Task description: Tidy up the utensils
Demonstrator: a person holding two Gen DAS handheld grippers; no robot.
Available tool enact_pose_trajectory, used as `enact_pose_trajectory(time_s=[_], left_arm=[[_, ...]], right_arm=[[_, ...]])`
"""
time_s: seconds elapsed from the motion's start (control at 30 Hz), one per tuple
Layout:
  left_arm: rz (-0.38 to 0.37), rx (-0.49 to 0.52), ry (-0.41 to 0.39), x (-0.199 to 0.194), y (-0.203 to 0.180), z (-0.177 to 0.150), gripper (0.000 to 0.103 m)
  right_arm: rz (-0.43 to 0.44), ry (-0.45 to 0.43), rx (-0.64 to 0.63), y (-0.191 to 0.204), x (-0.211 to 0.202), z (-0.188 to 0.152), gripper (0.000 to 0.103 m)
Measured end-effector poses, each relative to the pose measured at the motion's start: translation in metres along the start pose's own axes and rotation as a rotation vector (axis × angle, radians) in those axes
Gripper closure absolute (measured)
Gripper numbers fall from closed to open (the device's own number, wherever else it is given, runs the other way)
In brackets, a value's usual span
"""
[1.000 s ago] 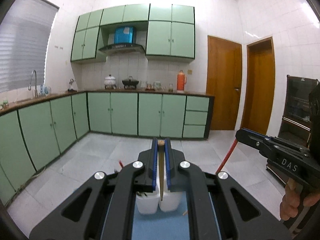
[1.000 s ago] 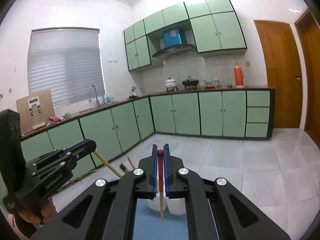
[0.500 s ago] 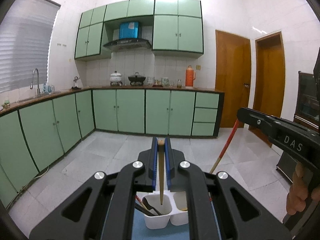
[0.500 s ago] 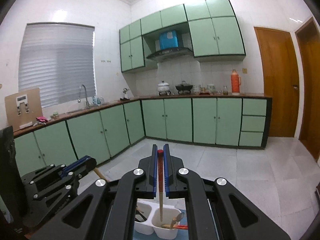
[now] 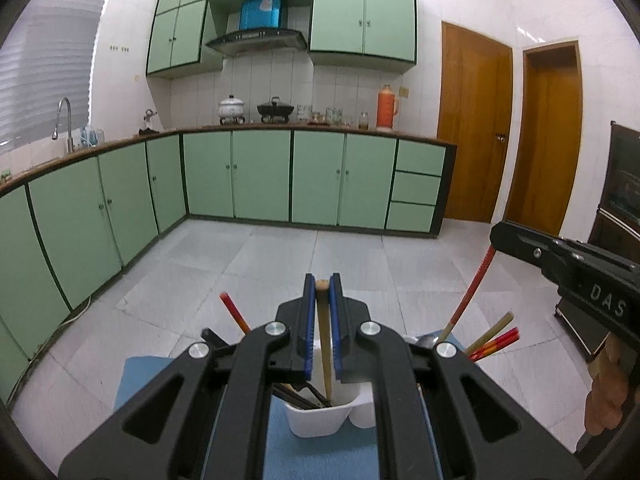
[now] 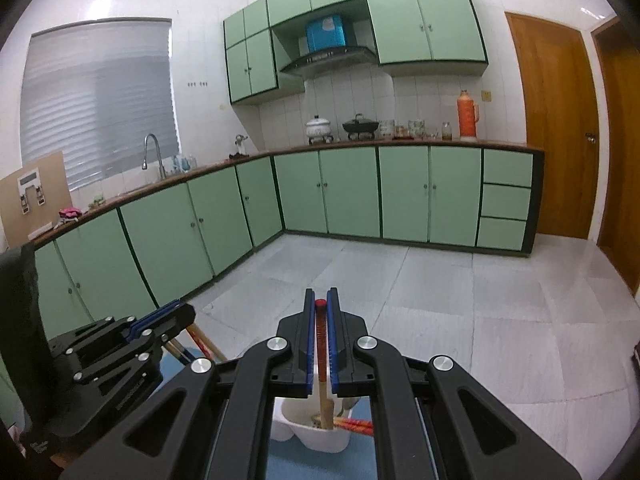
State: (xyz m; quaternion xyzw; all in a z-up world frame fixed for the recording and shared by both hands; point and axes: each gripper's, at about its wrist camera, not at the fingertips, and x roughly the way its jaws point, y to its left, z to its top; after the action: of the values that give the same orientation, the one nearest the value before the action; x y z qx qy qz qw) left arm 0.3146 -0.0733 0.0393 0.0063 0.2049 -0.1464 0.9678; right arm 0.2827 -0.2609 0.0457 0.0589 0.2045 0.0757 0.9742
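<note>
My left gripper (image 5: 322, 292) is shut on a plain wooden chopstick (image 5: 324, 344) held upright, its lower tip inside the near compartment of a white two-part utensil holder (image 5: 320, 420). My right gripper (image 6: 321, 308) is shut on a red-topped chopstick (image 6: 321, 344), its lower end down in the holder's (image 6: 320, 438) right compartment among other utensils. The right gripper also shows at the right of the left wrist view (image 5: 568, 264), the left gripper at the left of the right wrist view (image 6: 120, 344).
The holder stands on a blue mat (image 5: 312, 456). More chopsticks (image 5: 494, 338) and dark utensils (image 5: 300, 398) stick out of it. Behind lie a tiled floor (image 5: 280, 264), green cabinets (image 5: 260, 176), two wooden doors (image 5: 472, 128) and a dark cabinet at the right (image 5: 620, 208).
Both grippers have come down over the holder with their chopsticks. The holder and the sticks in it now show more fully, and both chopstick tips have gone into its compartments.
</note>
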Motion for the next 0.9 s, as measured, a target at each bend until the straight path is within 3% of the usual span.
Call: enact_pose_trajectory(time_s=[0.23, 0.3, 0.43, 0.5, 0.6, 0.9], left_arm=[[-0.001, -0.011, 0.064, 0.015, 0.011, -0.018, 0.093], [-0.002, -0.026, 0.066, 0.013, 0.015, -0.020, 0.079], [0.000, -0.047, 0.042, -0.002, 0.022, -0.019, 0.064], [0.004, -0.052, 0.019, -0.016, 0.022, -0.018, 0.046], [0.011, -0.047, -0.013, -0.036, 0.019, -0.019, 0.029], [0.040, -0.041, -0.030, -0.099, 0.009, -0.043, 0.012]], right_arm=[[0.014, 0.042, 0.028, -0.008, 0.010, -0.014, 0.094], [0.009, 0.037, 0.056, -0.016, 0.005, -0.015, 0.088], [-0.012, 0.006, 0.087, -0.028, -0.009, -0.010, 0.075], [-0.028, -0.017, 0.096, -0.032, -0.022, -0.010, 0.068], [-0.041, -0.045, 0.104, -0.033, -0.041, -0.011, 0.054], [-0.055, -0.048, 0.107, -0.026, -0.099, -0.047, 0.034]])
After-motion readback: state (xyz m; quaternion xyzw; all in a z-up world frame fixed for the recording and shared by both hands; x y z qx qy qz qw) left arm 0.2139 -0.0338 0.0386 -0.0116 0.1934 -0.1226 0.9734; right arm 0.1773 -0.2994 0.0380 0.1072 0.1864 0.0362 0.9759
